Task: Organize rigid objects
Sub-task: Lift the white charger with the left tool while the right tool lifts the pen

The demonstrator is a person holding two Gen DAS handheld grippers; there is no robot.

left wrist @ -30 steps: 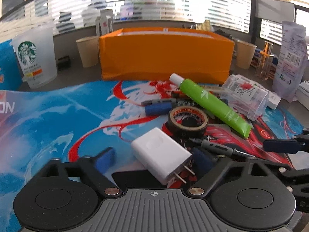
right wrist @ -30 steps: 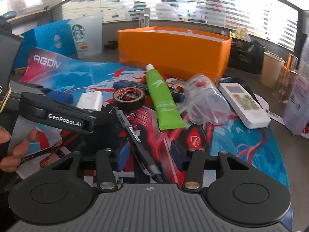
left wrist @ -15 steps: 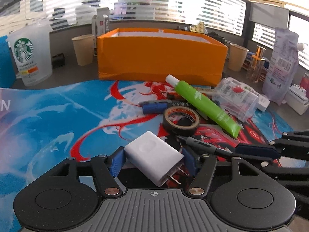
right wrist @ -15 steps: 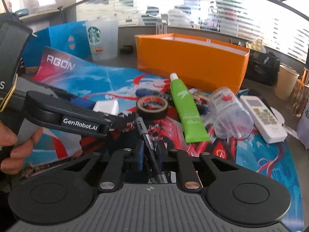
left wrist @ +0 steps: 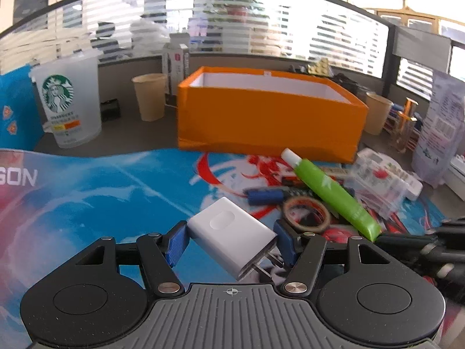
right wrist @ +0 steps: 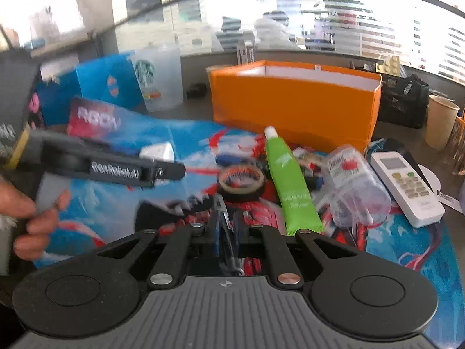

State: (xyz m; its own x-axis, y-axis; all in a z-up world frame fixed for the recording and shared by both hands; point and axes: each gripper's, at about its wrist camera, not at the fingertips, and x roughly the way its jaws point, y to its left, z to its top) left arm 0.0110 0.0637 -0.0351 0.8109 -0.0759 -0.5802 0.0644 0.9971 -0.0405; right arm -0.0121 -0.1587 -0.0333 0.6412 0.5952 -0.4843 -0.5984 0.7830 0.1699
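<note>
From the left wrist view, the left claw (left wrist: 231, 242) pinches a white charger (left wrist: 232, 237) between its blue pads, the plug prongs pointing back toward the camera, and it is held clear above the blue and red mat (left wrist: 87, 197). Beyond it an open orange box (left wrist: 267, 122) stands on the tabletop (left wrist: 122, 142), with a green tube (left wrist: 334, 196) lying at a slant just in front of it, a roll of tape (left wrist: 306, 213) beside the tube, and a clear plastic cup (left wrist: 380, 186) on its side to the right. A Starbucks cup (left wrist: 68, 104) and a paper cup (left wrist: 149, 96) stand upright to the left of the box. From the right wrist view, the right claw (right wrist: 226, 232) is pressed together on a dark pen (right wrist: 225, 226), which runs back toward the camera between the pads. The tape, green tube and clear cup lie just ahead, a white remote (right wrist: 407, 187) rests to the right, and the orange box stands behind them. The left claw crosses the left side, carrying the charger, gripped by the person's hand (right wrist: 29, 215).
</note>
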